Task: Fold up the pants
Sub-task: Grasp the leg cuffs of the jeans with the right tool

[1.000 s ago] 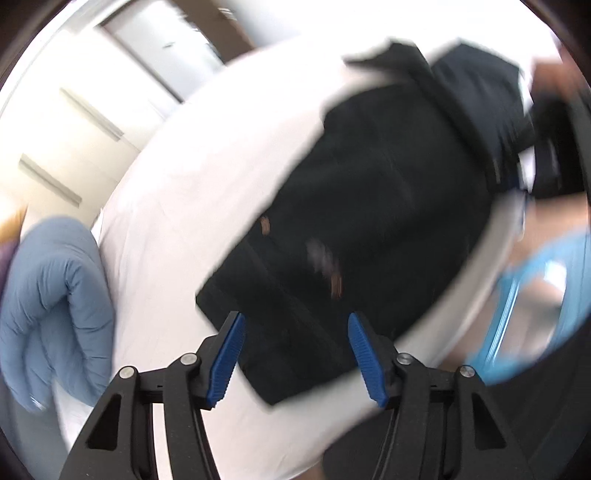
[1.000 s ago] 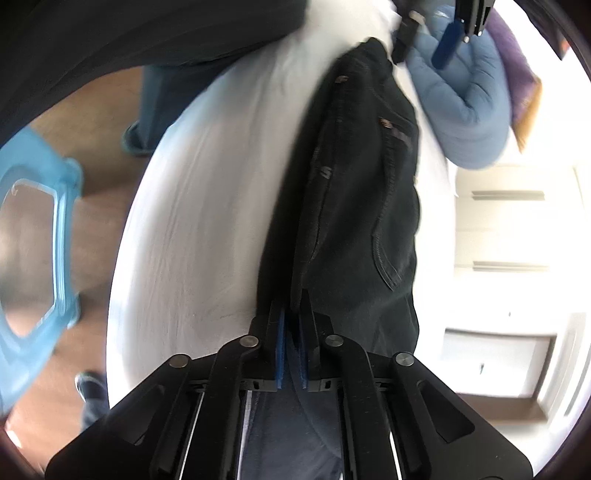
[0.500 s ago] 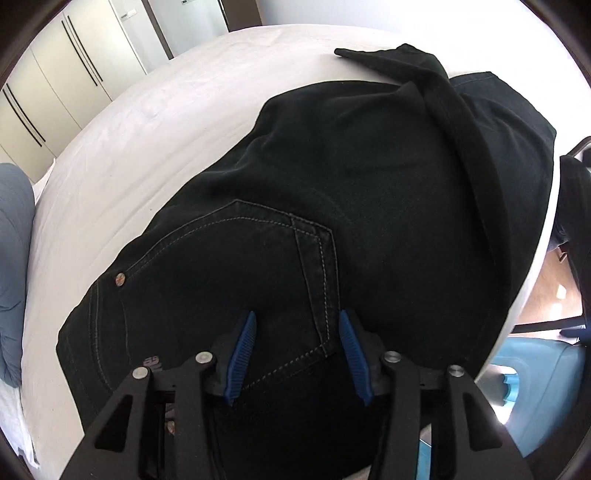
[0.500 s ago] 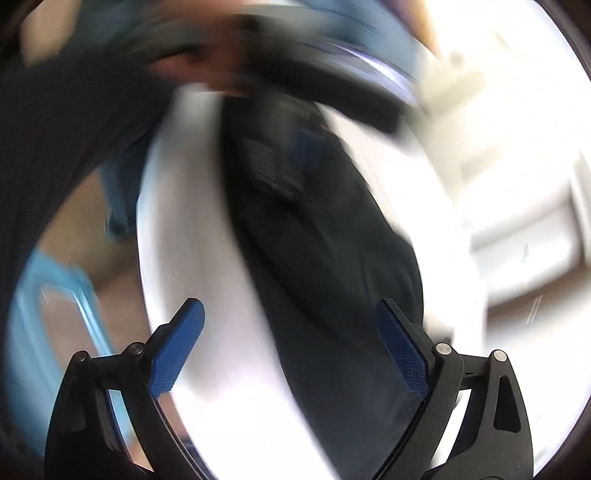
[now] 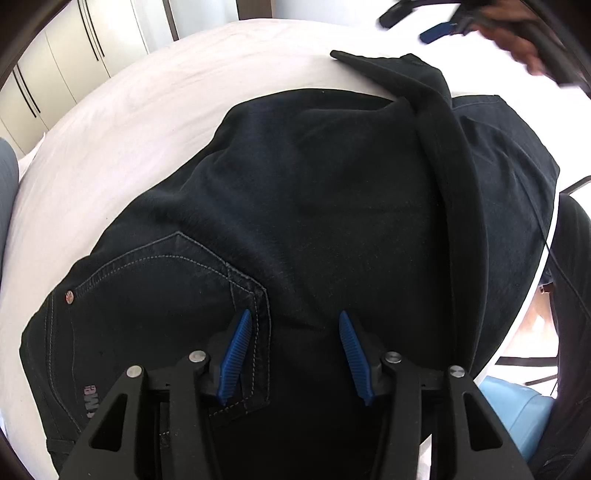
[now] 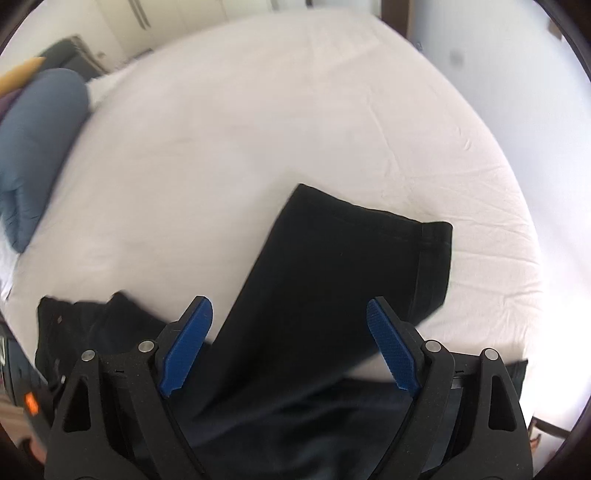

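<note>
Black pants [image 5: 332,206] lie spread on the white bed [image 5: 147,122], back pocket [image 5: 159,295] up, with one leg folded over as a ridge [image 5: 439,147]. My left gripper [image 5: 294,314] hangs open just above the seat, beside the pocket's seam, pinching no cloth. In the right wrist view the pant leg [image 6: 332,280] runs to its hem [image 6: 432,266]. My right gripper [image 6: 289,302] stands wide over that leg; its jaws are closing, the pads clear of the cloth. The right gripper [image 5: 439,31] also shows blurred at the left wrist view's top right, held by a hand.
A rolled blue duvet [image 6: 33,147] and a yellow pillow [image 6: 18,74] lie at the bed's left end. White wardrobe doors [image 5: 74,55] stand beyond the bed. A light blue plastic seat [image 5: 517,413] sits off the bed's near edge. White sheet [image 6: 295,110] stretches beyond the leg.
The right gripper let go of the pants' edge, opened wide, rolled and swung over to the leg end. The left gripper sank closer over the seat and narrowed a little.
</note>
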`<state>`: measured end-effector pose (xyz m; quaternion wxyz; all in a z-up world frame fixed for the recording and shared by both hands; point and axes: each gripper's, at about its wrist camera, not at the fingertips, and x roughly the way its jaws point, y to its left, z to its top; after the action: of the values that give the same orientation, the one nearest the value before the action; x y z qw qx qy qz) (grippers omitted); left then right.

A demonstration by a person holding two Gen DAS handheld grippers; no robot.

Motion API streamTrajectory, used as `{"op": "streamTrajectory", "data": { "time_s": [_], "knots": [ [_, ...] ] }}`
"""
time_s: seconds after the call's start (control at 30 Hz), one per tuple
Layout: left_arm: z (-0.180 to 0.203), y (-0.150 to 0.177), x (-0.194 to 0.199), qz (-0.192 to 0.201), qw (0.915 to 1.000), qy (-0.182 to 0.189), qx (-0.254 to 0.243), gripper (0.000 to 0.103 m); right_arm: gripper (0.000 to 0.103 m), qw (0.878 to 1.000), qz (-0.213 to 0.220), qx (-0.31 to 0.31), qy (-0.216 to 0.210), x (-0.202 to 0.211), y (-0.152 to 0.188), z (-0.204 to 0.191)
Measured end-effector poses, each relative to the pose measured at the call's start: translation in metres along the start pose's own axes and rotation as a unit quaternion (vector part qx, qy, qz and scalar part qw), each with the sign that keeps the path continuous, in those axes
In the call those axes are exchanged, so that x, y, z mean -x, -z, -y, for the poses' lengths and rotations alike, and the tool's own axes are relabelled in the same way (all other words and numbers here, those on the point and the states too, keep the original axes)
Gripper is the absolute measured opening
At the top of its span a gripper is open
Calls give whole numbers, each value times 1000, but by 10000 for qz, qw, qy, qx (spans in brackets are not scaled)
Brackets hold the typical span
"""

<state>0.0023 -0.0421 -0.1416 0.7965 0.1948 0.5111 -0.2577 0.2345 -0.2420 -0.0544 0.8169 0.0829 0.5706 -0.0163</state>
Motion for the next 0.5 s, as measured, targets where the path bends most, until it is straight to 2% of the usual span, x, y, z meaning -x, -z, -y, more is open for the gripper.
{"op": "streamTrajectory", "data": {
  "time_s": [0.13,0.2,0.3,0.47,0.5],
  "knots": [
    [5,0,-2,-36,10000,-71,22,52,86,9969,-503,-365,483,-46,-38,-2],
    [-6,-1,-2,-21,10000,-60,62,52,86,9958,-636,-477,459,-61,-54,-8],
    [-8,-3,-2,-6,10000,-42,76,52,86,9934,-837,-503,597,-80,-68,-20],
    [-10,-3,-1,-13,9999,-103,30,52,83,9827,-1233,-511,1283,-114,-71,-24],
    [-9,-3,-1,-6,9999,-111,26,52,82,9818,-1244,-561,1318,-116,-71,-23]
  ]
}}
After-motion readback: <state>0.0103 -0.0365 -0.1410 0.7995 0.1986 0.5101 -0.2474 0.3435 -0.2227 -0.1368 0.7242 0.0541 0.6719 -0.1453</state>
